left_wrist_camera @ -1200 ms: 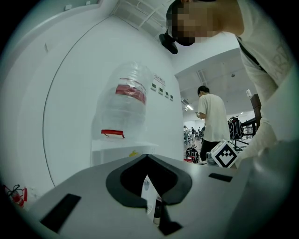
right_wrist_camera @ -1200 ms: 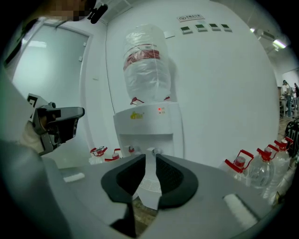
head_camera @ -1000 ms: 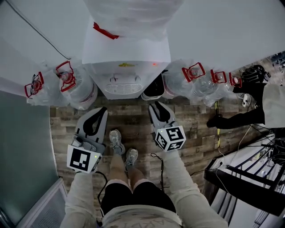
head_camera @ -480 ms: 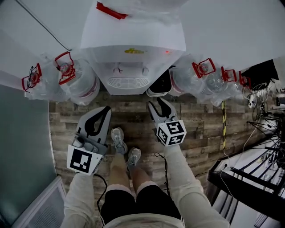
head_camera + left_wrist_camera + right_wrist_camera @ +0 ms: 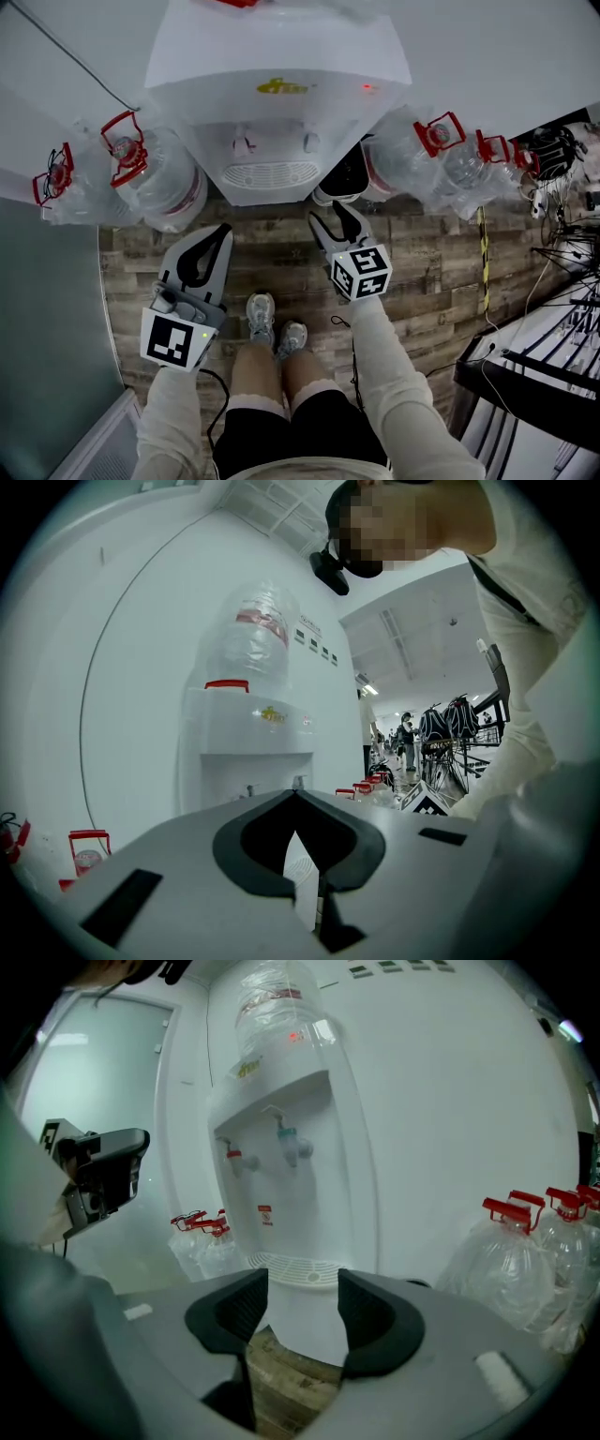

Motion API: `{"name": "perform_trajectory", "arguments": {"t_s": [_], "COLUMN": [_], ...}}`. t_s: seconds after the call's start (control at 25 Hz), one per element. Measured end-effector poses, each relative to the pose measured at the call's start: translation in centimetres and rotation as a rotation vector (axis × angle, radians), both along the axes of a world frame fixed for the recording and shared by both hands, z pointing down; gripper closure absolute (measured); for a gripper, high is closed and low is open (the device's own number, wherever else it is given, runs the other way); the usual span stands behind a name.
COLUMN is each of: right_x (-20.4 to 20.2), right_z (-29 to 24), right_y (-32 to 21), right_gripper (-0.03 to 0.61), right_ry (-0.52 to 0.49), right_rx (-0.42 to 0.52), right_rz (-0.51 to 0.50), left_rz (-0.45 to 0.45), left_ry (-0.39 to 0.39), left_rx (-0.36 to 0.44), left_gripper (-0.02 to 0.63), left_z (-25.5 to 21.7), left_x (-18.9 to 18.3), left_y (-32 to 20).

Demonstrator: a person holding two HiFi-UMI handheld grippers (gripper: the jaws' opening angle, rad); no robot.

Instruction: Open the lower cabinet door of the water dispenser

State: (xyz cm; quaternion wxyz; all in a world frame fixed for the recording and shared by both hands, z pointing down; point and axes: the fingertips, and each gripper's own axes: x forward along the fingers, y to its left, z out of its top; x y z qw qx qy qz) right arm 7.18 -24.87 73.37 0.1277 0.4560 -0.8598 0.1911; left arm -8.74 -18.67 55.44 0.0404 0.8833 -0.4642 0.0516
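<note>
Head view: dispenser (image 5: 277, 112) larger; right gripper (image 5: 330, 214) opening, empty.

Ahead of the opening, empty fingers (image 5: 370, 1314) of my right gripper (image 5: 330, 216), bare floor (image 5: 272, 251) leaves room up to the water dispenser (image 5: 272, 141); water bottles (image 5: 169, 183) block either side.

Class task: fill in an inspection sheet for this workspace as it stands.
Surface: wood-plank floor, person's shoes on it.
Job's things: water dispenser upright against wall; neither tool touches it.
Clutter: water bottles with red handles, both sides of dispenser.
Tools: left tool shut, empty; right tool jaws opening, nothing between them.
Cables: cable on wall; more at right.
Surroundings: black rack at right.
</note>
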Motion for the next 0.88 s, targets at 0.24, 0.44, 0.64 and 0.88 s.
{"name": "perform_trajectory", "arguments": {"t_s": [0.24, 0.44, 0.64, 0.88], "right_x": [0.3, 0.7, 1.3, 1.2], "right_z": [5.4, 9.4, 12.8, 16.9], "right_y": [-1.3, -3.2, -5.6, -7.3], "right_gripper": [0.328, 0.316, 0.304, 0.284], "right_ry": [0.035, 0.039, 0.035, 0.078], "right_rx": [-0.048, -0.065, -0.073, -0.115], "right_rz": [0.001, -0.005, 0.012, -0.016], "left_rz": [0.003, 0.006, 0.009, 0.018], "left_ry": [-0.007, -0.015, -0.013, -0.021], "left_rx": [0.008, 0.024, 0.046, 0.039], "left_gripper": [0.612, 0.612, 0.612, 0.612], "left_z": [3.0, 5.4, 7.6, 10.0], "left_x": [-0.5, -0.7, -0.6, -0.4], "left_y": [-0.5, -1.5, -2.6, -3.2]}}
